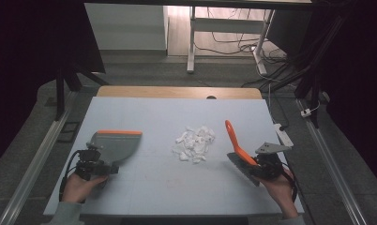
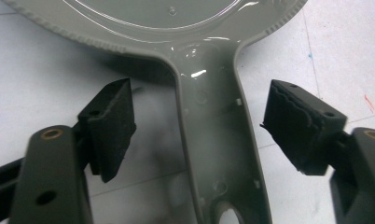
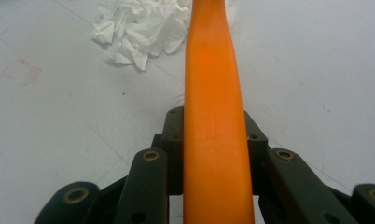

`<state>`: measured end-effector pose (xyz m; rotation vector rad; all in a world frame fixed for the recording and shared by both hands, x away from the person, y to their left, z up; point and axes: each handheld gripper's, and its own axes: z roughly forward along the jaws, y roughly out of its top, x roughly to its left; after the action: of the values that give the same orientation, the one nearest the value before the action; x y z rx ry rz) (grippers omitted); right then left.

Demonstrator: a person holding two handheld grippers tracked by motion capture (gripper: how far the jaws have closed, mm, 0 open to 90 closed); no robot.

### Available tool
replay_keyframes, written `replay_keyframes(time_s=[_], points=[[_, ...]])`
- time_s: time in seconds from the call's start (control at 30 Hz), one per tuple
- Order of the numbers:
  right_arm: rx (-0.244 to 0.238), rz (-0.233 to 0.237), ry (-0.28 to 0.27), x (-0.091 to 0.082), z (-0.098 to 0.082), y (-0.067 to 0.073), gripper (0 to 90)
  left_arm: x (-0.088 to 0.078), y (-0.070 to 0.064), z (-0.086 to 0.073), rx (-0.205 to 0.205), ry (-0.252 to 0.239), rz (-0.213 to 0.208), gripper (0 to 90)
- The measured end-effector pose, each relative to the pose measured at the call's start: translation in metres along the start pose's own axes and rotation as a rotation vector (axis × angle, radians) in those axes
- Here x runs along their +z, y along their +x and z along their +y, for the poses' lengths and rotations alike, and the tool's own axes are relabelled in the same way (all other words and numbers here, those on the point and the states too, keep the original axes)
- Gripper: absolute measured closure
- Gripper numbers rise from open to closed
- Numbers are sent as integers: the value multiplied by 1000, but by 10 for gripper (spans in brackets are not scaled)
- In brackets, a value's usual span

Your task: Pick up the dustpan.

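Note:
A grey dustpan (image 1: 115,144) with an orange lip lies on the pale table at the left. Its handle (image 2: 218,135) runs between the two black jaws of my left gripper (image 2: 197,126), which stands open around it without touching; this gripper (image 1: 96,164) sits at the dustpan's near end. At the right, my right gripper (image 1: 259,166) is shut on the orange handle (image 3: 216,116) of a brush (image 1: 238,147), whose grey bristles rest on the table. A pile of crumpled white paper scraps (image 1: 194,143) lies mid-table, also seen as a white heap (image 3: 139,28) left of the handle.
The table's wooden far edge (image 1: 177,92) has a small hole. Beyond it stand a white desk frame (image 1: 192,42) and loose cables on the floor. A white power strip (image 1: 283,133) lies by the table's right edge. Faint red marks (image 3: 17,70) dot the surface.

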<state>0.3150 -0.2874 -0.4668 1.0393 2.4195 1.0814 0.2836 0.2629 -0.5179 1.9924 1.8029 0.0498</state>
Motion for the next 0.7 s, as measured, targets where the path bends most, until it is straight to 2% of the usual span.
replay_keyframes(time_s=[0.27,0.33,0.37,0.7], points=[[-1,-2,2,0,0,0,707,2,0,0,-18,-23,-8,357],[-1,-2,2,0,0,0,707,2,0,1,-29,-27,5,389],[0,-2,1,0,0,0,707,2,0,1,-34,-31,0,422],[-5,-7,7,1,0,0,707,3,1,1,-57,-58,-54,537]])
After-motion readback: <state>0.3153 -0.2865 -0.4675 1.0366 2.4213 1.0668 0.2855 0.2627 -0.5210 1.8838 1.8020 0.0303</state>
